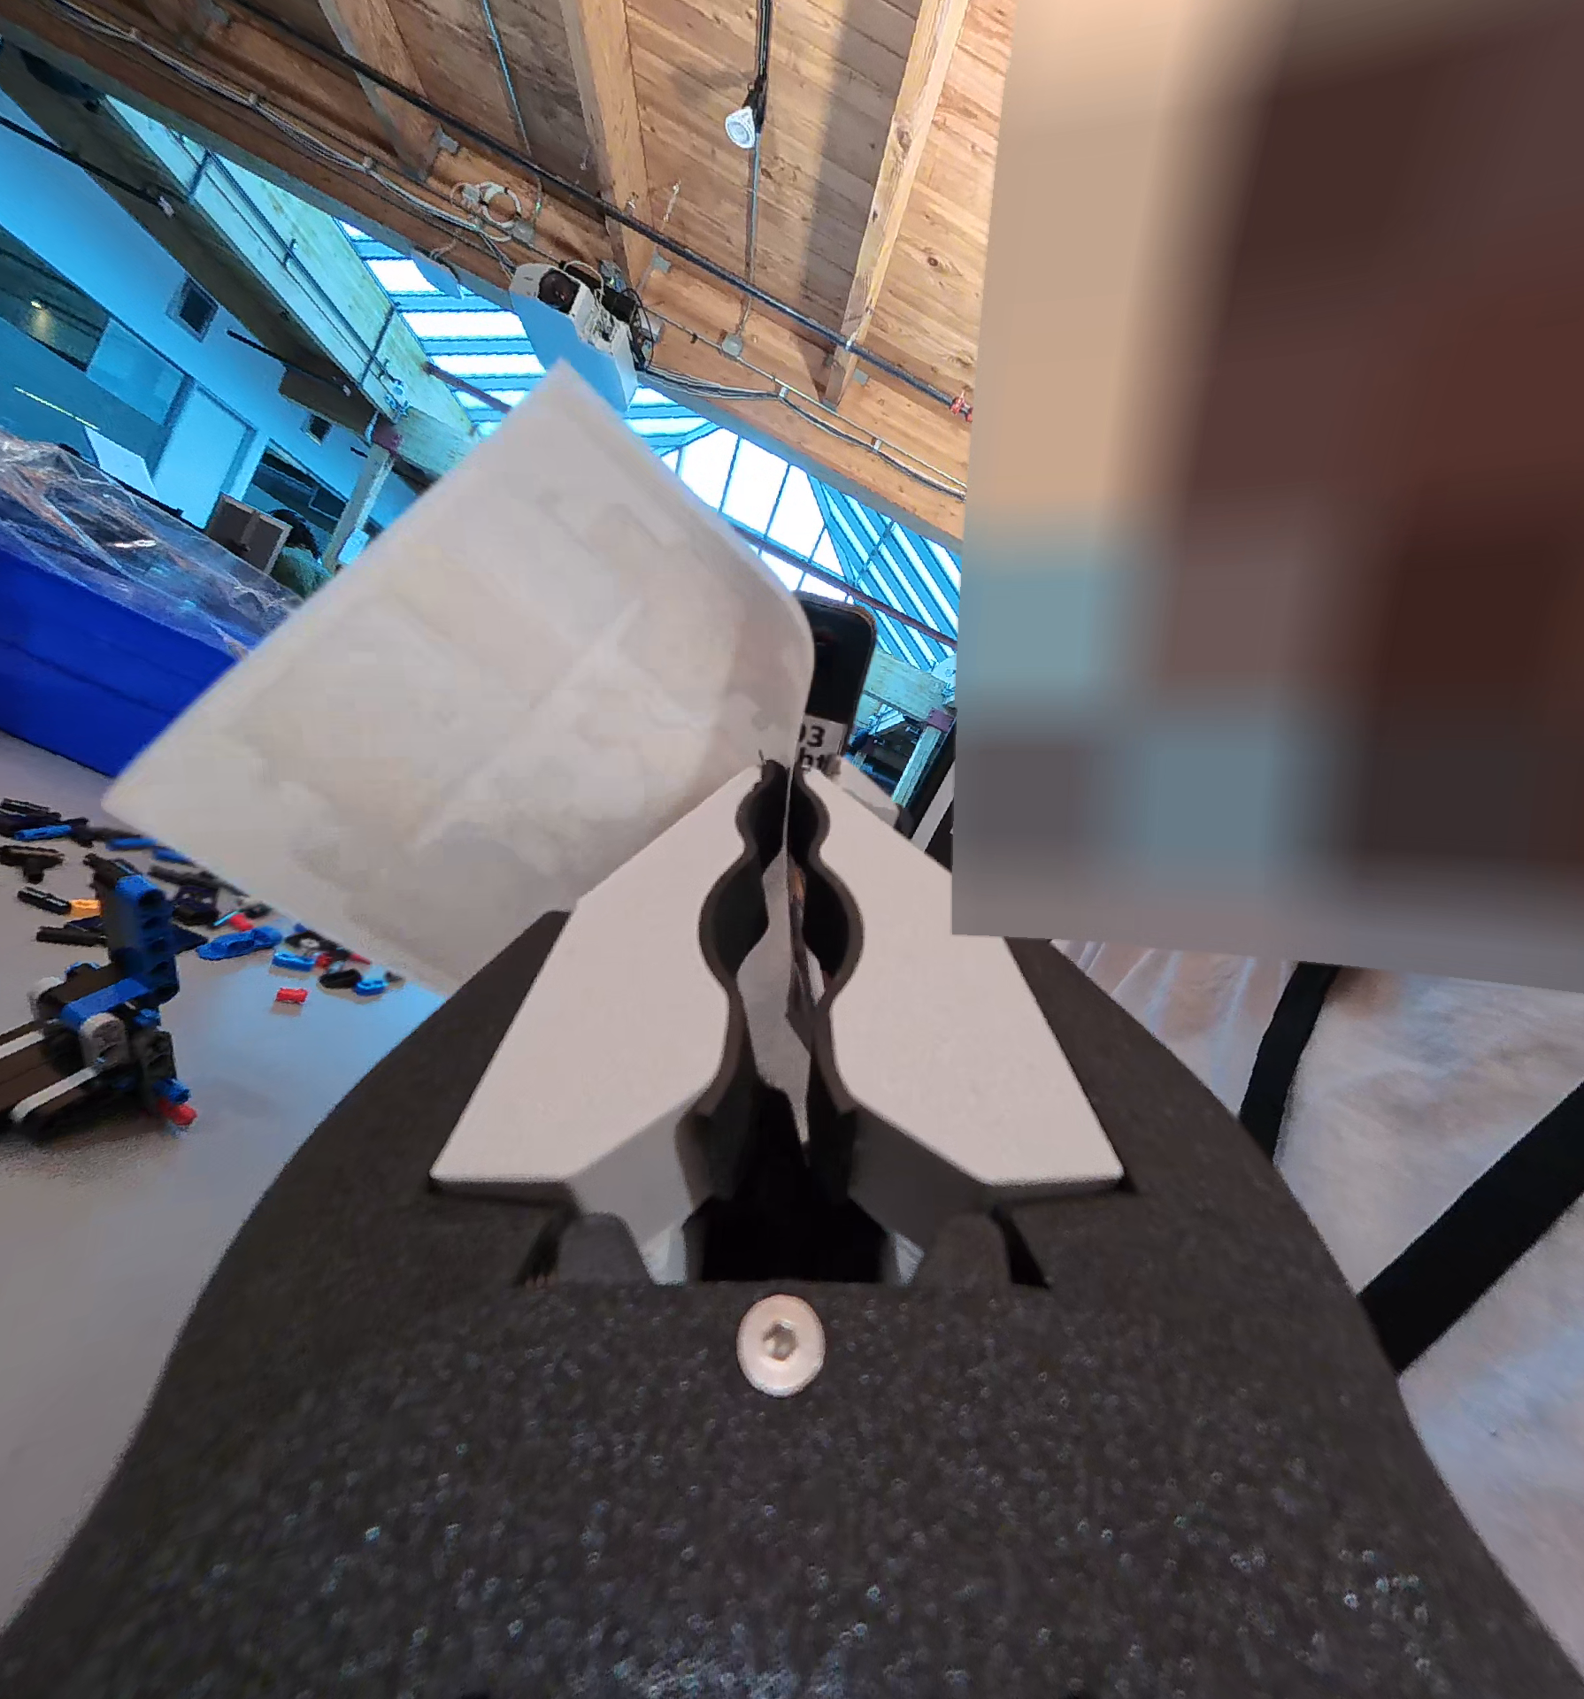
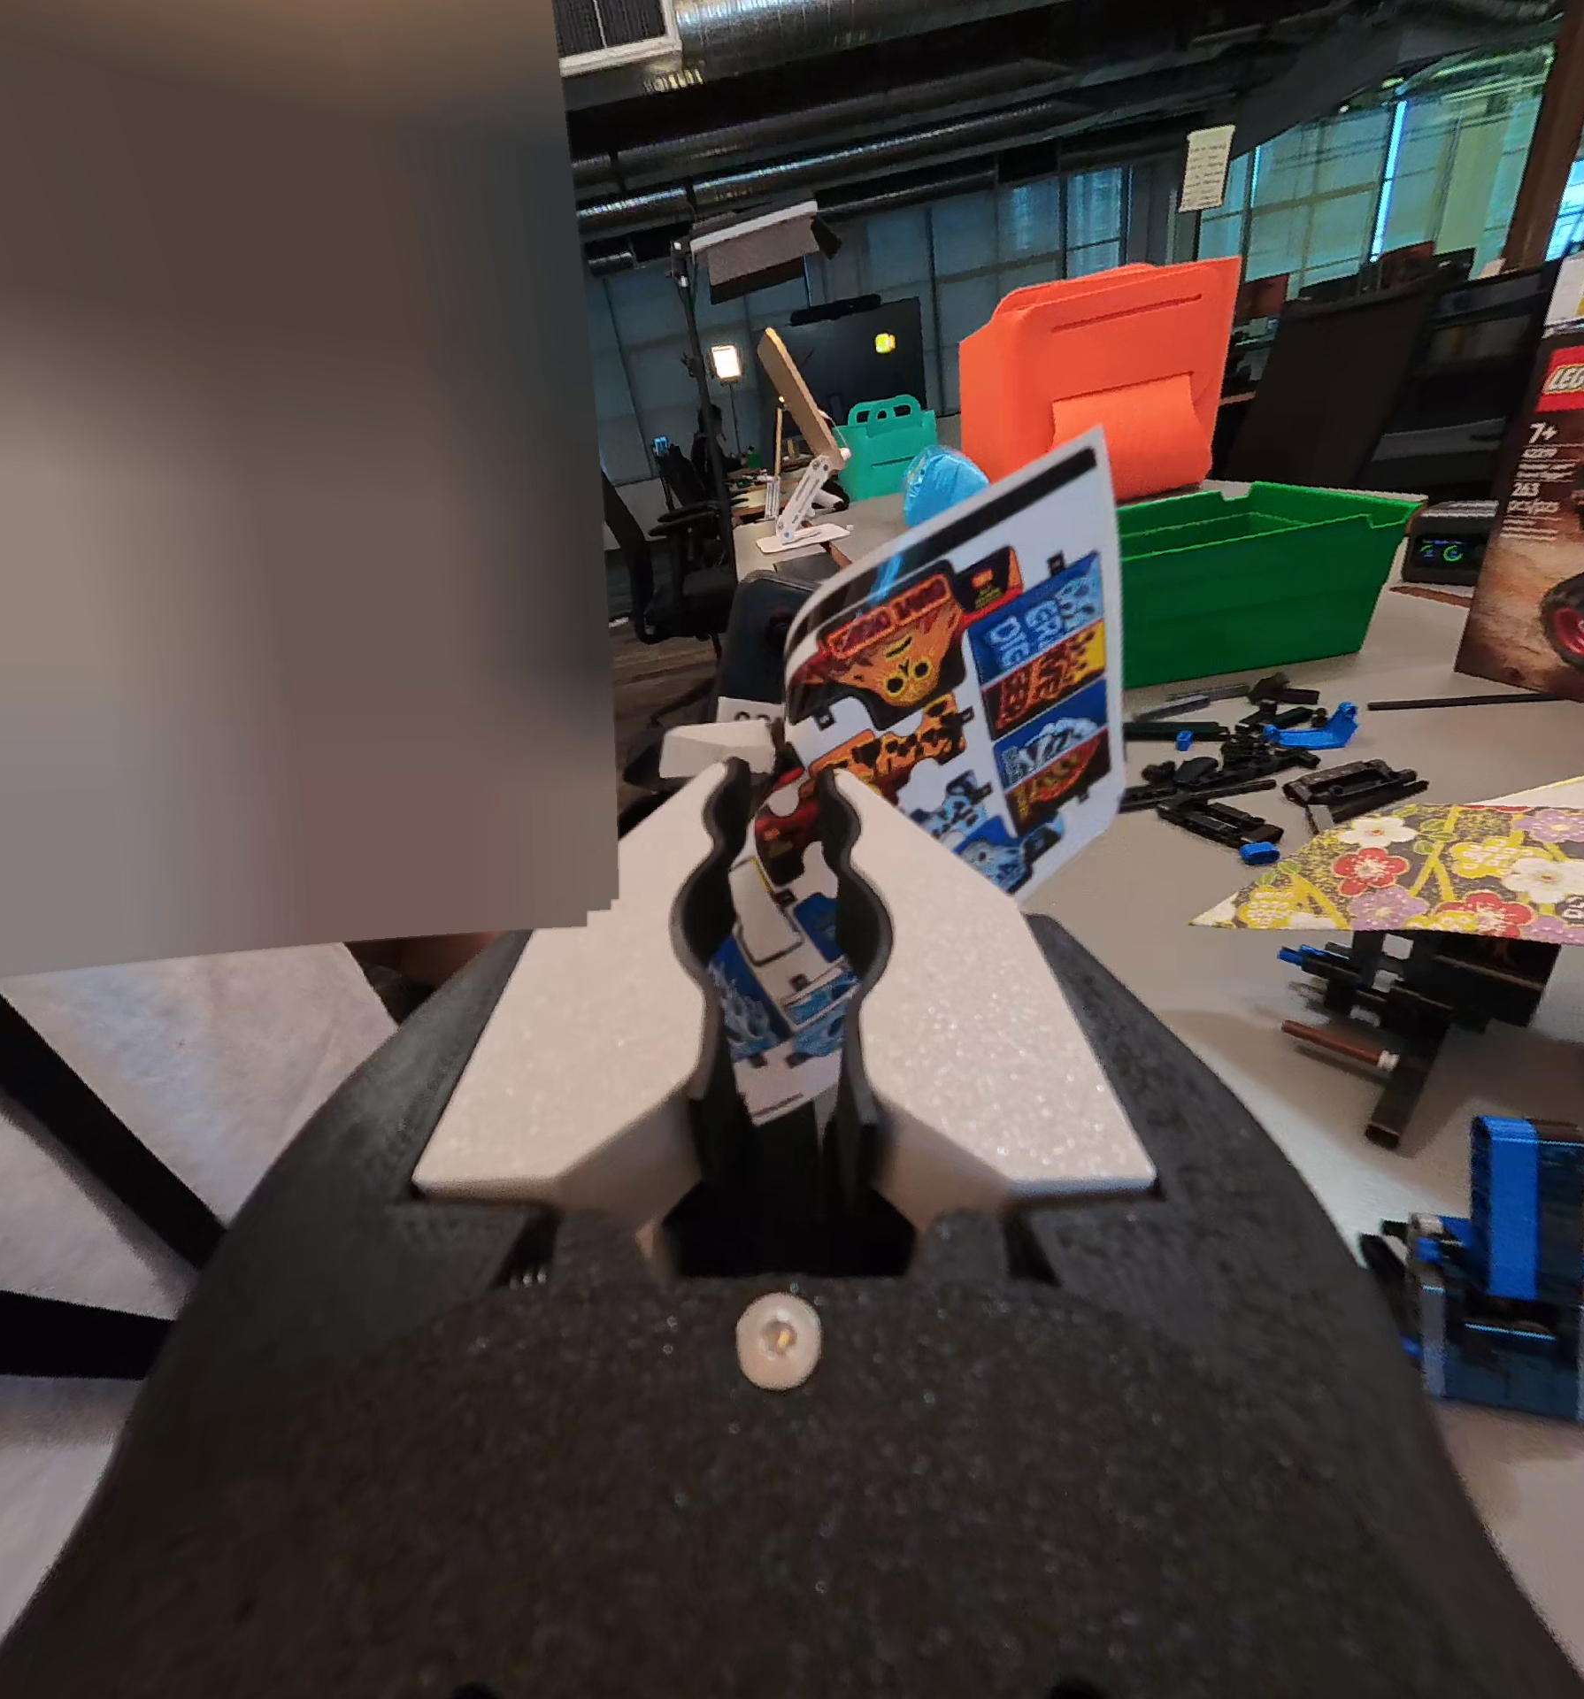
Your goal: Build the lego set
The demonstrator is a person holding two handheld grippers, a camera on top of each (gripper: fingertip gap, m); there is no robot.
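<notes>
Evidently the sticker step is in hand: the left gripper (image 1: pixel 784 809) is clamped on an edge of the sticker sheet (image 1: pixel 494 689), held upright above the table (image 1: pixel 246 1223). The right gripper (image 2: pixel 779 781), jaws slightly parted, has the sheet's corner between them, seemingly unpinched. Next, I judge, comes peeling one sticker for the half-built model (image 1: pixel 80 1030).
</notes>
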